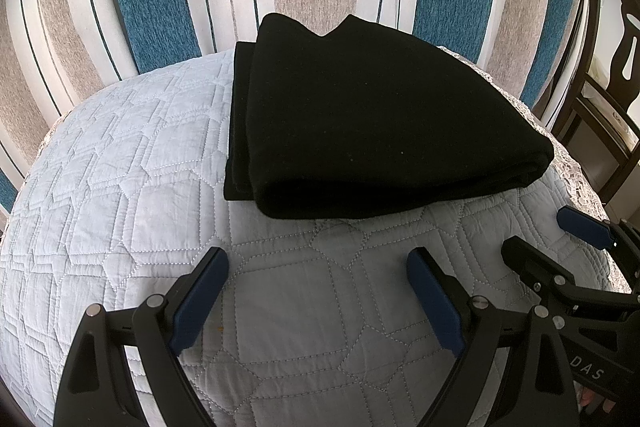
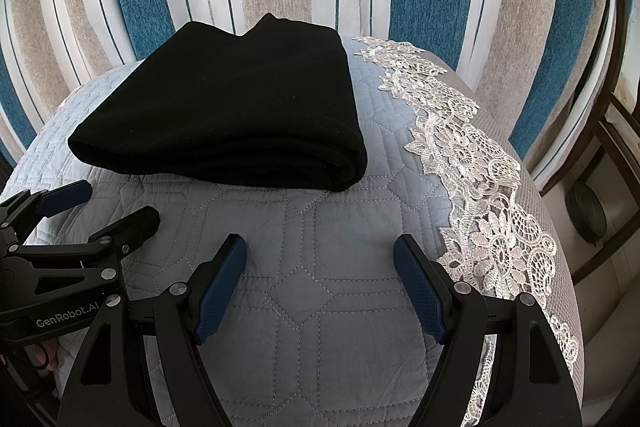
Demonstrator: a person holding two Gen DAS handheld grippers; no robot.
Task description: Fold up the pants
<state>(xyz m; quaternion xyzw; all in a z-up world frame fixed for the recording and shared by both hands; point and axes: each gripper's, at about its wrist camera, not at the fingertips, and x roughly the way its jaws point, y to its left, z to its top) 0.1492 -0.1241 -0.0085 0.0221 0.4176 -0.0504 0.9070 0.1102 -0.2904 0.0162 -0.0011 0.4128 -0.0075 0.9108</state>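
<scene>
Jaws wide on both units, nothing held. Left wrist view: left gripper hovers over quilted cover; black pants, folded into a compact stack, lie just ahead; right gripper at far rt. Right wrist view: right gripper empty, pants ahead-left, lace trim rt, left gripper at left edge. No containers seen.

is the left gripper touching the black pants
Apart. The left wrist view shows bare quilt between the open left gripper and the folded black pants.
</scene>
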